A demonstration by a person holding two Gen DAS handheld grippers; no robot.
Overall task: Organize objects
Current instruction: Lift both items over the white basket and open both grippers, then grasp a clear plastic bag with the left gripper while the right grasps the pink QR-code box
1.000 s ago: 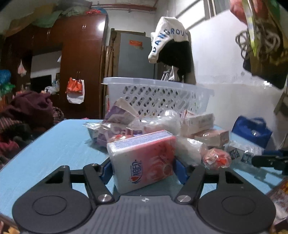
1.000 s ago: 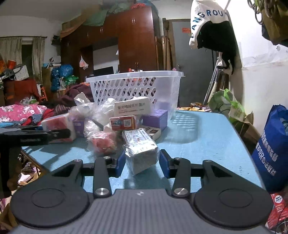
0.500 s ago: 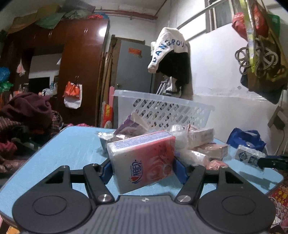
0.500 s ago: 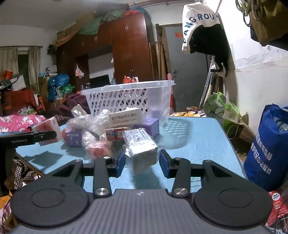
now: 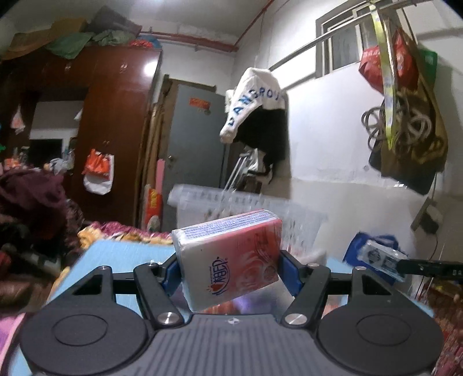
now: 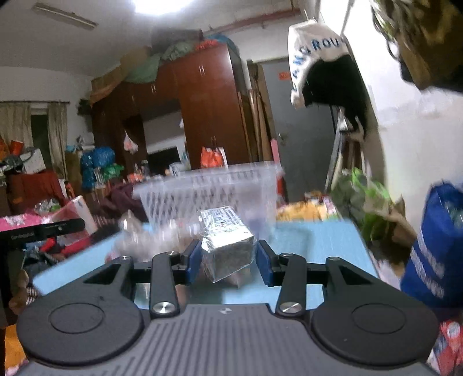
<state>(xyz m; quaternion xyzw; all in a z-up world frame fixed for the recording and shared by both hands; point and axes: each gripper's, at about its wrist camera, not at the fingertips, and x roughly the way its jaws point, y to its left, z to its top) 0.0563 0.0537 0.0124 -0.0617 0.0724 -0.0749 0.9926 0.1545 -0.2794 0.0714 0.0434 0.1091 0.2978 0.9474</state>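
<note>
The left gripper (image 5: 228, 272) clamps a pink tissue pack (image 5: 231, 260), the right gripper (image 6: 228, 257) a silver packet (image 6: 225, 245) (both aloft), with the white basket (image 6: 208, 191) straight ahead across the blue table (image 6: 312, 240).

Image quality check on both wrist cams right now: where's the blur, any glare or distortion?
Left wrist view: the pink tissue pack in the left gripper is sharp, the white basket behind it smeared; fisheye bends the wall, and a light glares off the wardrobe. Right wrist view: the silver packet in the right gripper is clear, background streaked, ceiling light blown out.
</note>
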